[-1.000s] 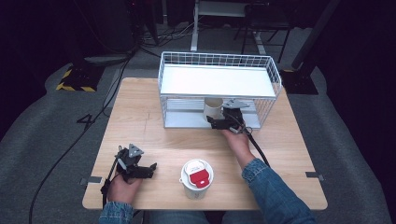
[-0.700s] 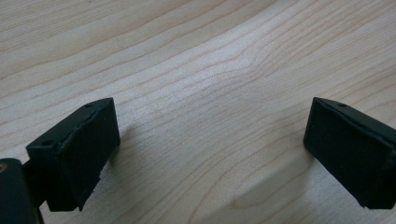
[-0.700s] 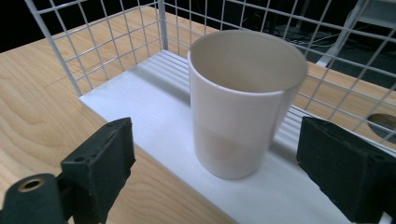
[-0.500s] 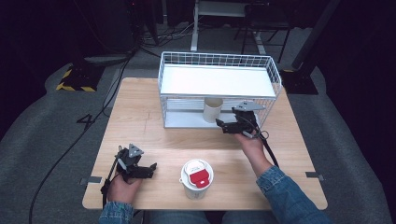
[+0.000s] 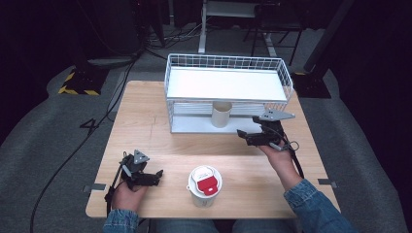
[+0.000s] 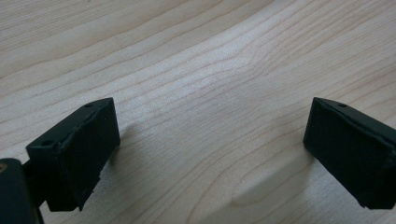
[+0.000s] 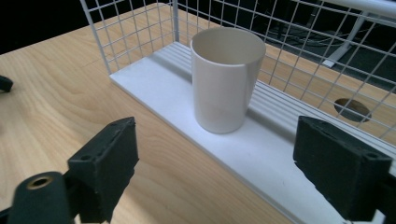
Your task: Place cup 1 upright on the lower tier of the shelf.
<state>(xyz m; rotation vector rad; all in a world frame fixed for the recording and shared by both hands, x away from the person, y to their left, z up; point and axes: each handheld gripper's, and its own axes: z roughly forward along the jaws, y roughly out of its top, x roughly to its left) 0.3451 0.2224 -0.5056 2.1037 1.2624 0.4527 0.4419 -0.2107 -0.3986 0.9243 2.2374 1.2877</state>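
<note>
A plain white cup [image 5: 221, 114] [image 7: 226, 79] stands upright on the lower shelf of a white wire rack [image 5: 226, 85]. My right gripper [image 5: 244, 136] [image 7: 217, 140] hovers just in front and to the right of it, outside the rack, pointing at the cup. Its jaws have just been closing, are still apart and have nothing between them. My left gripper [image 5: 154, 177] [image 6: 210, 126] rests open on the wooden table [image 5: 145, 121] at the front left, over bare wood.
A white cup with a red and white lid [image 5: 204, 179] stands near the table's front edge, between my hands. The rack's lower shelf [image 7: 261, 158] has wire walls at its sides and back. A round hole [image 7: 353, 108] shows in the table beyond the mesh.
My right gripper has drawn back from the cup and out of the rack, moving right and a little up. The cup stays on the lower shelf. The left gripper has not moved.
</note>
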